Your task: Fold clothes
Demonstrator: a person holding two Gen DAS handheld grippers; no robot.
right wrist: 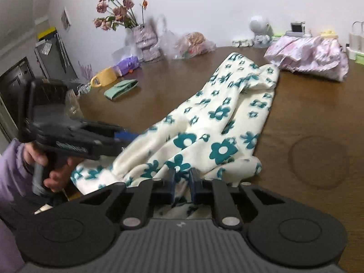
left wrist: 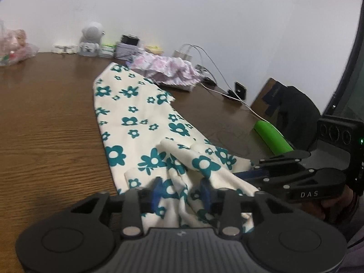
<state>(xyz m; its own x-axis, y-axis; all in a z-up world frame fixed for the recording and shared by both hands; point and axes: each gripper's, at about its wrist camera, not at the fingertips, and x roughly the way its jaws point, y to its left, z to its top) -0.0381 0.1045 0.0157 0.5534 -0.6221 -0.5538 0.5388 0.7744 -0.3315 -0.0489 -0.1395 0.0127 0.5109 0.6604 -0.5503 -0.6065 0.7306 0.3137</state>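
Nearest the left wrist camera, the left gripper [left wrist: 182,193] stands partly spread, its blue pads [left wrist: 157,193] on either side of a bunched ridge of the cream fabric garment printed with teal flowers [left wrist: 136,118] – cloth lies between the jaws, yet the pads do not look pressed onto it. From the right wrist view the same tool shows from the side, held by a hand in a lilac sleeve [right wrist: 11,166], its blue tip at the garment's near edge.

In its own view the right gripper [right wrist: 182,186] is drawn narrow, both blue pads squeezing a fold of the flowered cloth. The left wrist view shows it coming in from the right, black linkage lettered in white, tips buried in the fabric's edge.

That garment lies stretched across the brown wood-grain table [left wrist: 45,113], its far end reaching toward a crumpled pink-and-white frilled garment [right wrist: 314,54], its near end gathered between the two tools.

Further off – a yellow mug [right wrist: 103,77] beside a mint-green pouch [right wrist: 120,88], a vase of dried pink roses [right wrist: 145,38], a white round-headed figurine [left wrist: 91,38], and a bright green cylinder [left wrist: 270,136] at the table's right edge.
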